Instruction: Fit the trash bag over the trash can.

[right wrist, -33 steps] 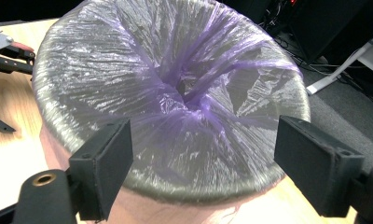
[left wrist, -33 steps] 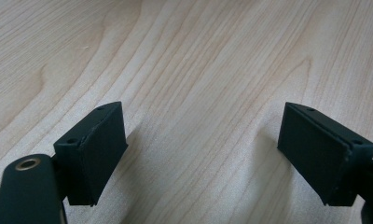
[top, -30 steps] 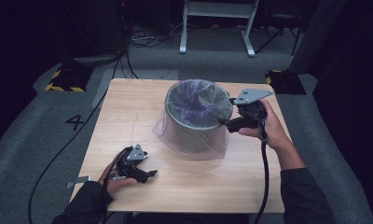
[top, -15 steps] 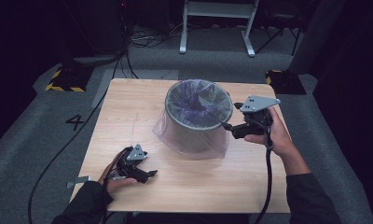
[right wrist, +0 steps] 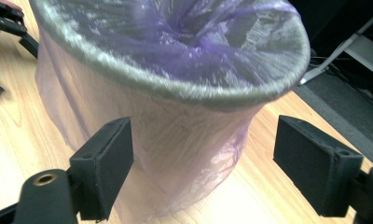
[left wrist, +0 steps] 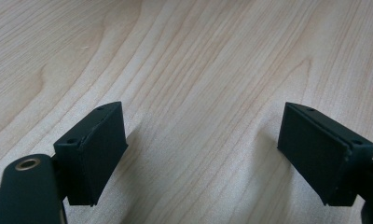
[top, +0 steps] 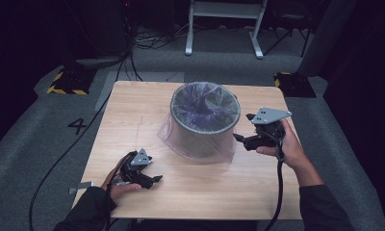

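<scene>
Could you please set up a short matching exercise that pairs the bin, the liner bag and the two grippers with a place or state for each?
Things:
1. bin
2. purple bag
3. left gripper
4. right gripper

Places or states:
A. open, low over bare wood near the table's front left
B. lines the inside and drapes over the rim
C. open, beside the container's right side
D. stands upright mid-table

Pairs: 1-D, 2-B, 3-A, 4-C

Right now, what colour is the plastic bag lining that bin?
Translucent purple bag, clearest in the right gripper view.
</scene>
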A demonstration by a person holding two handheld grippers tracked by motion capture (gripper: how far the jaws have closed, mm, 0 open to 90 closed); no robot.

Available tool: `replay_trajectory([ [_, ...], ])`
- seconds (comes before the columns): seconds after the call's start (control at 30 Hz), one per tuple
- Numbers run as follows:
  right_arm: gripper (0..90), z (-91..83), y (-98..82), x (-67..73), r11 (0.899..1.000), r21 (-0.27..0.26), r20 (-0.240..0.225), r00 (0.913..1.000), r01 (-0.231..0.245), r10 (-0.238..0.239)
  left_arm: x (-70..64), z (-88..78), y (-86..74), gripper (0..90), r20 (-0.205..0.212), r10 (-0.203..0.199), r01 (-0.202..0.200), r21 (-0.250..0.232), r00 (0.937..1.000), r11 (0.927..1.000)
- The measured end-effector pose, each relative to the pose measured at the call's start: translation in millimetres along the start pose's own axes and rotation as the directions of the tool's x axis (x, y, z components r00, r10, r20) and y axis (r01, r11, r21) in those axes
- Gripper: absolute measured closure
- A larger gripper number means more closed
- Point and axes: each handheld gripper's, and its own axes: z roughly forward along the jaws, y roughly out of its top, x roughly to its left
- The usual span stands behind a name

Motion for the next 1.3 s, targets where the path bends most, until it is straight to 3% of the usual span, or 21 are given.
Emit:
replay_trajectory([
  [0.33, 20.2, 6.7, -20.4, 1.4, 0.999, 0.040, 0.004, 1.0000, -0.009, 0.008, 0.1, 0.2, 0.2, 14.7, 0.000, 0.001, -0.001, -0.001, 1.0000, 1.0000],
  [0.67, 20.5, 25.1, -44.1, 2.8, 0.991, 0.133, 0.009, 0.9999, -0.015, 0.014, 0.1, 0.2, 0.2, 14.7, 0.000, 0.001, -0.001, -0.001, 1.0000, 1.0000],
  [1.3, 20.9, 37.4, -81.1, 5.1, 0.980, 0.185, -0.013, 0.9971, -0.072, 0.076, 0.1, 0.2, 0.2, 14.7, 0.000, 0.001, -0.001, -0.001, 1.0000, 1.0000],
])
